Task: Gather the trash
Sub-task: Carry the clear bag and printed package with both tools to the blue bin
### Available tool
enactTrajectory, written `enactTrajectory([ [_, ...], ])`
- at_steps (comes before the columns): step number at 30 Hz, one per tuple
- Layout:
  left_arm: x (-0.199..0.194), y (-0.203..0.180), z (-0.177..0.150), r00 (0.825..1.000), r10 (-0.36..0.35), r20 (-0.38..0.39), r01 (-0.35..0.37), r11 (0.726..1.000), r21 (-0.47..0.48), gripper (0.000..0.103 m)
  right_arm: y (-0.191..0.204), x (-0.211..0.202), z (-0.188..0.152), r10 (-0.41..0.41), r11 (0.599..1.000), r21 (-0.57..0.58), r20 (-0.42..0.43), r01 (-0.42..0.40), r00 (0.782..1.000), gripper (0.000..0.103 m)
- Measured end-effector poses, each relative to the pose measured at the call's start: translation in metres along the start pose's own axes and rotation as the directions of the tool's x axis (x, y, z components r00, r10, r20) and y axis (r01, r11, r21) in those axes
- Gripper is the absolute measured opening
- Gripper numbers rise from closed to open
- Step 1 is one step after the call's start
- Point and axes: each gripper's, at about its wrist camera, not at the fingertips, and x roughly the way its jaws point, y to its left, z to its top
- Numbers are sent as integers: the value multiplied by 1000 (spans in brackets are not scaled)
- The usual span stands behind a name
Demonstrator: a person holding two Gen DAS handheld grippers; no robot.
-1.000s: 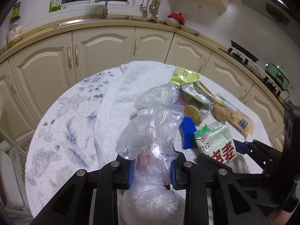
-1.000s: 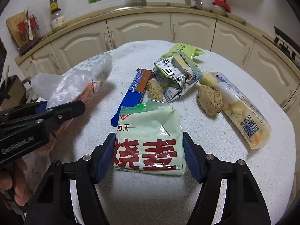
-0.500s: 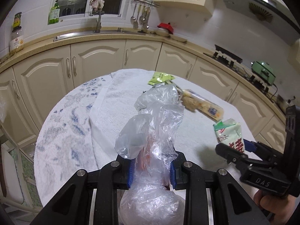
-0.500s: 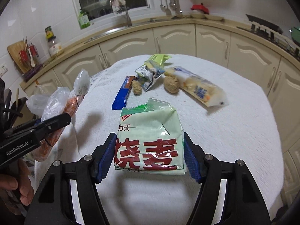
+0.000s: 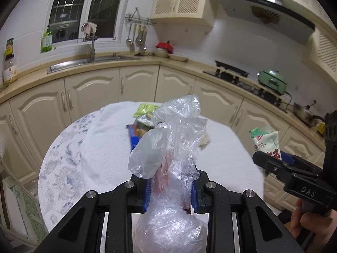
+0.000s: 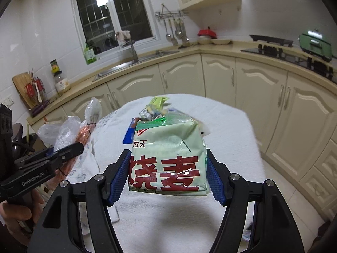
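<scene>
My left gripper (image 5: 171, 186) is shut on a crumpled clear plastic bag (image 5: 174, 143) with something orange inside; the bag stands up between the blue pads and hides part of the table behind it. From the right wrist view the same bag (image 6: 71, 130) and left gripper (image 6: 69, 149) show at the left, held by a hand. My right gripper (image 6: 167, 176) is shut on a pale green food packet with red characters (image 6: 168, 156), lifted above the table. That packet (image 5: 265, 142) and right gripper (image 5: 271, 160) appear at the right in the left wrist view.
A round table under a white towel (image 6: 221, 126) carries more trash at its far side: a yellow-green wrapper (image 6: 158, 101), a blue wrapper (image 5: 133, 139) and a small carton (image 6: 147, 112). Cream cabinets (image 6: 294, 109), a sink counter (image 5: 88, 62) and a stove (image 5: 231, 71) ring the table.
Both grippers have lifted and pulled back from the table with their loads; the table and remaining trash now look smaller and farther, and more of the kitchen wall shows.
</scene>
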Motion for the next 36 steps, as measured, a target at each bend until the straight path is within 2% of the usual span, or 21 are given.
enactTrajectory([
  [8,-26,-49,-1,996,-72,52,69,996,51,26,-28,-55,5,-93,996,23,86,91,992,69],
  [19,-30,-126,-2,976,-210,62,198,967,159,26,-71,-123,3,-214,975,97,176,199,961,69],
  [23,-16,-145,-2,965,-261,31,253,953,165,26,-94,-136,-4,-256,962,141,178,233,950,69],
  [27,8,-167,-2,959,-283,-17,281,943,177,26,-122,-142,-14,-292,946,197,168,258,942,69],
  [36,85,-224,0,934,-326,-145,350,913,207,26,-193,-129,-47,-351,897,313,77,312,933,69],
])
